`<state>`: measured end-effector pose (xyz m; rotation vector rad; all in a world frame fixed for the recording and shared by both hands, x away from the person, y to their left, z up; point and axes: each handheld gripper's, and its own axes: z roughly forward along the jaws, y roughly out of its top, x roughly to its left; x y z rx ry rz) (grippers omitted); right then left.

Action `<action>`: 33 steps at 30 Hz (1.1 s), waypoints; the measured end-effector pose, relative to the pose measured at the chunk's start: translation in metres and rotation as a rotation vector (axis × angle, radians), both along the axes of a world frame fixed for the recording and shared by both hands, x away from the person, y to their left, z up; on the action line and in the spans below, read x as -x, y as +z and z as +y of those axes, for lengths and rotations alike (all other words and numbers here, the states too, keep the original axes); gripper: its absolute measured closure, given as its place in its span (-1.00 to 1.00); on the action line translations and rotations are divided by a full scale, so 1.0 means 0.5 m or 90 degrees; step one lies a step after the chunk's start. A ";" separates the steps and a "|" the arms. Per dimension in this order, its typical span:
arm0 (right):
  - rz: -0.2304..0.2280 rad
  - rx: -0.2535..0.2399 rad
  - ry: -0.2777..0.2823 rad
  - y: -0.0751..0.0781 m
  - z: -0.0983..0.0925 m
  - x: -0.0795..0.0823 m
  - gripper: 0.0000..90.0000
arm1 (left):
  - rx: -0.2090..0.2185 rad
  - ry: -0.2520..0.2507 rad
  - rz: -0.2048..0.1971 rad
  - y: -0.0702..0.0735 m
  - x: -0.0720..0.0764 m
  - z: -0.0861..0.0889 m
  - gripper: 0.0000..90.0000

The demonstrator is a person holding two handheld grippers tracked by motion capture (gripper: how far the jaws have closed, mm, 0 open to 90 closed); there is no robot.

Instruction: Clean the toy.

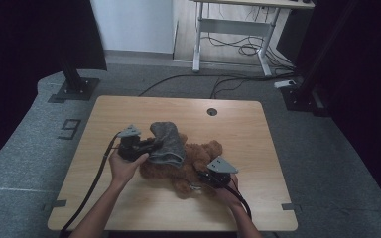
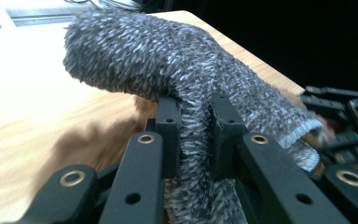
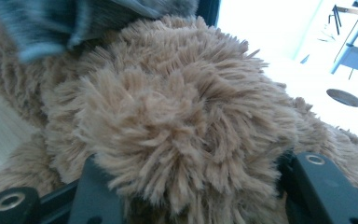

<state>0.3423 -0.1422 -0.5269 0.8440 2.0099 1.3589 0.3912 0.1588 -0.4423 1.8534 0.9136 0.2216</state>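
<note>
Grey sock (image 2: 177, 70) is clamped in left gripper (image 1: 151, 147) fingers, brown plush bear (image 3: 177, 126) in right gripper (image 1: 202, 179) fingers, over wooden desk (image 1: 129, 114) on grey carpet (image 1: 327, 148).

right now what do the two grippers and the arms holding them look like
Both grippers are black. The left gripper and right gripper each carry a grey three-cornered plate on top and trail a black cable toward the table's near edge. Up close, the left fingers are blocky, matte black, on flat links with brass-ringed holes. The forearms are bare, no sleeves in sight.
</note>
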 end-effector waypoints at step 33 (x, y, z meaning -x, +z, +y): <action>0.090 -0.169 0.075 0.065 -0.077 0.016 -0.68 | -0.015 -0.032 -0.019 -0.106 0.100 -0.014 0.75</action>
